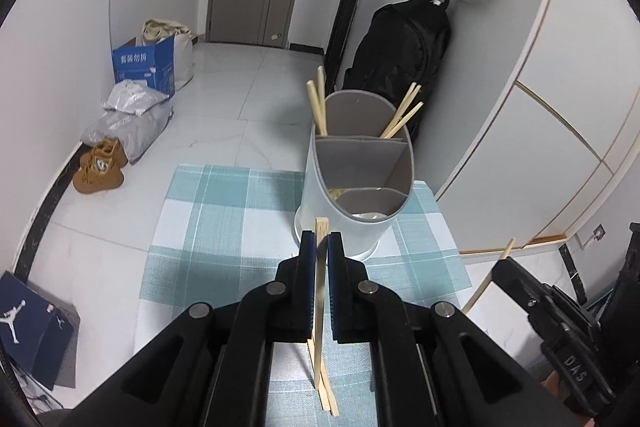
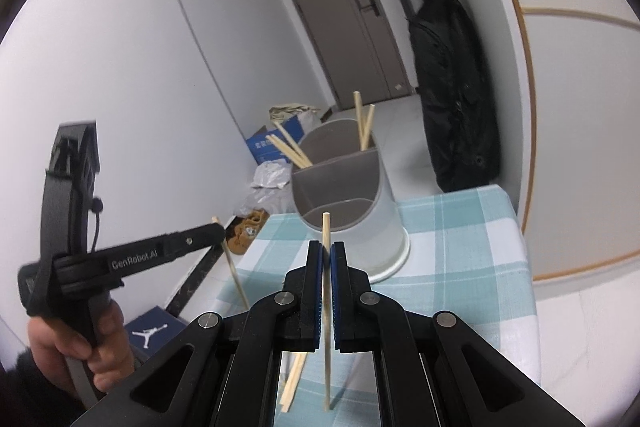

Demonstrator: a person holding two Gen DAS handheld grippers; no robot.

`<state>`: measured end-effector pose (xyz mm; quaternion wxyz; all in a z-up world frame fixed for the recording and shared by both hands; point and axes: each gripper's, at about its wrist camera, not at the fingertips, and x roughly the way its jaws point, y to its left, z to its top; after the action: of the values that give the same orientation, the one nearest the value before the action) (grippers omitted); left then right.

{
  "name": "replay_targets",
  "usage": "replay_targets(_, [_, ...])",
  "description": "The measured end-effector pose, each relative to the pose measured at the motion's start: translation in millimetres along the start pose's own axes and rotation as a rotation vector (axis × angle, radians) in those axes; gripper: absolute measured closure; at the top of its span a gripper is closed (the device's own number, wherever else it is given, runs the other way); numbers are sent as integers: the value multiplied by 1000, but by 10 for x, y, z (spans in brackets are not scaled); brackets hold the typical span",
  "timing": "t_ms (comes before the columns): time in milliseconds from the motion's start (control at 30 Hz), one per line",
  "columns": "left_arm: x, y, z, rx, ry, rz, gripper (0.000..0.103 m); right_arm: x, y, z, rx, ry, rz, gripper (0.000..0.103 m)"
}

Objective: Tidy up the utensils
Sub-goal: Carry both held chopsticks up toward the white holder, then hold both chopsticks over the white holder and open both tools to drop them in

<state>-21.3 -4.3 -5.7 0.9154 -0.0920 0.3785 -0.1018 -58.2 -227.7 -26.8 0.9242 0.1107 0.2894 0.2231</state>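
Left wrist view: left gripper point(image 1: 321, 239) bottom centre, jaws pinching chopsticks point(image 1: 320, 307); utensil holder point(image 1: 352, 183) just above on checked cloth point(image 1: 224, 211). Right wrist view: left gripper at left, right gripper point(image 2: 327, 251) bottom centre, clamped on single chopstick point(image 2: 327, 347), holder point(image 2: 348, 211) above.

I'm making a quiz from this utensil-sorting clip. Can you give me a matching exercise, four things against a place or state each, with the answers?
Things:
1. left gripper
2. right gripper
3. utensil holder
4. brown shoes

Places or states:
A. on the floor by the wall
B. standing on the checked cloth, chopsticks in its far compartment
C. shut on a pair of chopsticks
D. shut on a single chopstick

Pairs: 1-C, 2-D, 3-B, 4-A
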Motion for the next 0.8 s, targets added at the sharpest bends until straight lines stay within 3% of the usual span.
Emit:
replay_targets(400, [-144, -96, 206, 40, -21, -34, 102, -54, 97, 150, -1, -56, 10, 100])
replay_targets(800, [-244, -202, 591, 74, -27, -73, 102, -39, 33, 685, 25, -104, 9, 100])
